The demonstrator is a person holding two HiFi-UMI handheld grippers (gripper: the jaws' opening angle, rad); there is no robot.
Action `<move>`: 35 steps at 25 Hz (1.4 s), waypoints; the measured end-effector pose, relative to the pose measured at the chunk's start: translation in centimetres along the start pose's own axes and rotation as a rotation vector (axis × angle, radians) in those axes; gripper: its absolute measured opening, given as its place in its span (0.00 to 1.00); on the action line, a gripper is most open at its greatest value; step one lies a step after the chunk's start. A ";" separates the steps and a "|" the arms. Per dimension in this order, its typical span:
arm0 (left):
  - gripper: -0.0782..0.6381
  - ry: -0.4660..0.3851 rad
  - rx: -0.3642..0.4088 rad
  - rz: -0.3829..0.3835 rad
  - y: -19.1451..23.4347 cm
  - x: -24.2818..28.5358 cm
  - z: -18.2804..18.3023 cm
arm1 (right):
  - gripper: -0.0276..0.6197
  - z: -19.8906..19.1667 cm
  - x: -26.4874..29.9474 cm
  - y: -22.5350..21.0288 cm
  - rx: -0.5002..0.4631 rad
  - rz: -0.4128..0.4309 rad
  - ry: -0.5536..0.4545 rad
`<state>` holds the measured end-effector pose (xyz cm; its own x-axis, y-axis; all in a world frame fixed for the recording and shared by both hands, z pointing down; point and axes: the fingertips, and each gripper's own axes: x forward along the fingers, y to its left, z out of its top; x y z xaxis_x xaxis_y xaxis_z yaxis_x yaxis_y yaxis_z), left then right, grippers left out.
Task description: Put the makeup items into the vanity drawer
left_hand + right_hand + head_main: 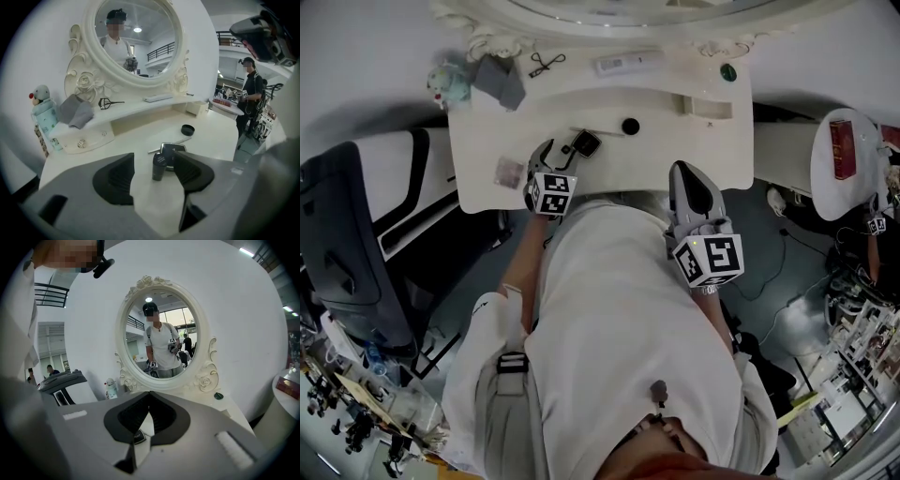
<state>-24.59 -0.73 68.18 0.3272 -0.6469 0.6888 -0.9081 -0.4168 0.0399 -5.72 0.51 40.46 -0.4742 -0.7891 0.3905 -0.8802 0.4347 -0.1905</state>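
A small dark tube (159,166) stands upright on the white vanity top (140,197) between the pads of my left gripper (152,160), which is open and does not touch it. Just behind the tube lie a black compact (173,151), a thin stick (180,141) and a round black lid (188,130). From the head view, the left gripper (560,155) is at the table's front edge beside the compact (586,143). My right gripper (687,173) hangs off the front edge, and its jaws (149,395) are shut and hold nothing. A small drawer (706,107) seems pulled out of the raised shelf.
On the shelf under the oval mirror (136,37) lie a grey cloth (499,82), an eyelash curler (546,64), a white bar (628,63) and a green knob (728,71). A doll-topped bottle (448,84) stands far left. A chair (347,234) is left, a round side table (848,150) right.
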 end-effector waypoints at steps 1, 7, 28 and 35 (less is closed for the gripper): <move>0.47 0.013 0.019 -0.002 -0.1 0.1 -0.3 | 0.05 0.0 0.0 0.0 -0.002 -0.002 0.001; 0.25 -0.015 0.003 -0.030 -0.3 -0.5 0.0 | 0.05 0.0 0.1 0.3 -0.010 0.003 -0.002; 0.25 -0.255 -0.053 0.030 -2.4 -6.4 9.5 | 0.05 0.4 -0.5 0.3 -0.035 0.112 -0.027; 0.25 -0.270 -0.075 0.016 -7.3 -5.1 12.6 | 0.05 0.1 -2.2 -5.1 0.014 0.119 -0.033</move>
<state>-16.37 -2.40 55.25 0.3614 -0.8039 0.4724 -0.9272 -0.3634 0.0909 -0.25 -0.01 40.49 -0.5753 -0.7462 0.3350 -0.8179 0.5201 -0.2461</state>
